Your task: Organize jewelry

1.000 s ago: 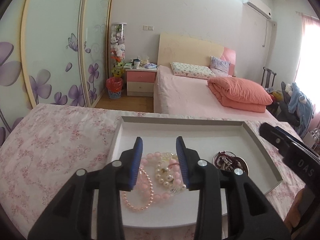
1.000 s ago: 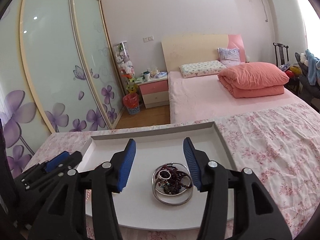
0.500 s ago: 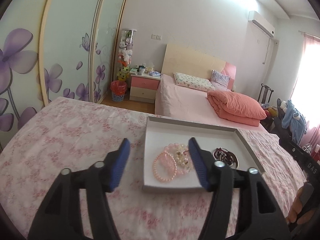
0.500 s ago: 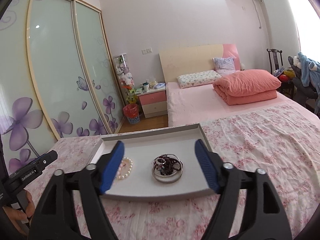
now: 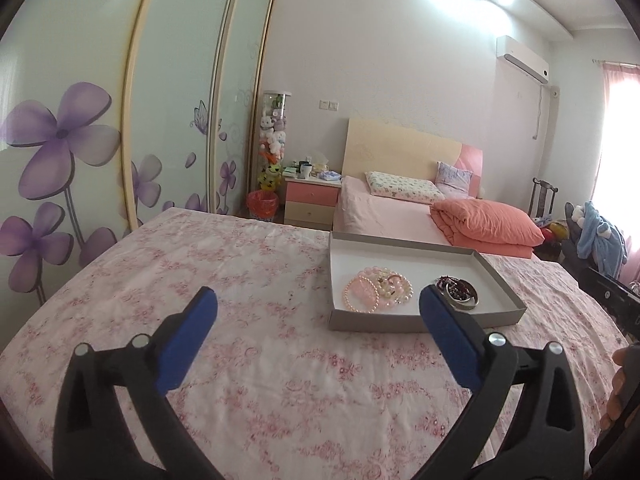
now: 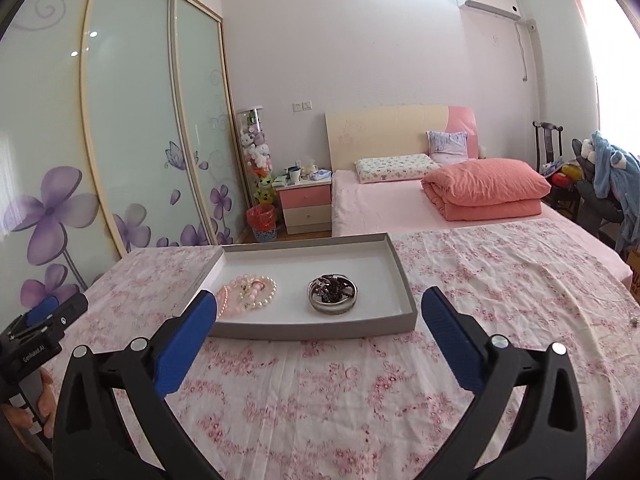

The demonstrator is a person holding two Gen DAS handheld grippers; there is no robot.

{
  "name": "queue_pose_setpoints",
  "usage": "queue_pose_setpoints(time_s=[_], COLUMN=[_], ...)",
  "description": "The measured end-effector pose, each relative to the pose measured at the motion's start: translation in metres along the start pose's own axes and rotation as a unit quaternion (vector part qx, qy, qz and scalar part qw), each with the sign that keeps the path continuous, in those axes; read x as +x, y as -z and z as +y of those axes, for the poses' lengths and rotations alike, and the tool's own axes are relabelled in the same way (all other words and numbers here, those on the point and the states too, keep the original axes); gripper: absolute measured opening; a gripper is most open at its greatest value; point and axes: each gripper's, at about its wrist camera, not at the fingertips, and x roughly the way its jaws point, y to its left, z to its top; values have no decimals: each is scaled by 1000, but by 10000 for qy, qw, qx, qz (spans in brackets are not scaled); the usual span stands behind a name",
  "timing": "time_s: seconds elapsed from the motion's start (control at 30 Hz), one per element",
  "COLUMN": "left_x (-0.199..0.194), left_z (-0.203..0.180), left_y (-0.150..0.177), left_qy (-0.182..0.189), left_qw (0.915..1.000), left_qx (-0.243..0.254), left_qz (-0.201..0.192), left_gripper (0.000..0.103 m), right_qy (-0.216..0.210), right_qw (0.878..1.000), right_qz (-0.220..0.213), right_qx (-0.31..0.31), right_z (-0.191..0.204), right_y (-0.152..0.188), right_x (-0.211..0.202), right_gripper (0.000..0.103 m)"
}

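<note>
A shallow grey-and-white tray [image 5: 404, 248] [image 6: 308, 246] lies on the floral cloth. In it a heap of pink and white pearl bracelets [image 5: 376, 290] [image 6: 248, 294] sits on the left, and a small metal dish of dark jewelry [image 5: 458, 292] [image 6: 332, 294] on the right. My left gripper [image 5: 318, 320] is wide open and empty, held back from the tray's near left corner. My right gripper [image 6: 320, 326] is wide open and empty, held back in front of the tray's near edge.
The floral tablecloth [image 6: 500, 280] covers the table all around the tray. Behind are a pink bed [image 6: 400, 204], a bedside table [image 6: 306, 204], a red bin [image 6: 262, 222] and sliding wardrobe doors [image 6: 132, 128]. The other gripper's body shows at the left edge [image 6: 36, 340].
Both grippers have drawn back from over the tray toward me and opened wider. The jewelry stays in the tray.
</note>
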Motion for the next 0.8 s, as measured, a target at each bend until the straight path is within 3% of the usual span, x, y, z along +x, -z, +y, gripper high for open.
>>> queue_pose_setpoints(time_s=[0.3, 0.8], left_x=[-21, -27], left_z=[-10, -34], left_y=[10, 26], left_qy=[62, 50], left_qw=[9999, 9981], left_qx=[139, 606], left_qz=[21, 58], left_gripper=[99, 99], right_qy=[-62, 48], right_qw=[10000, 9997], right_qz=[-43, 253], right_qx=[-16, -16], right_z=[5, 2], right_y=[24, 49], right_x=[-23, -19], right_gripper=[101, 101])
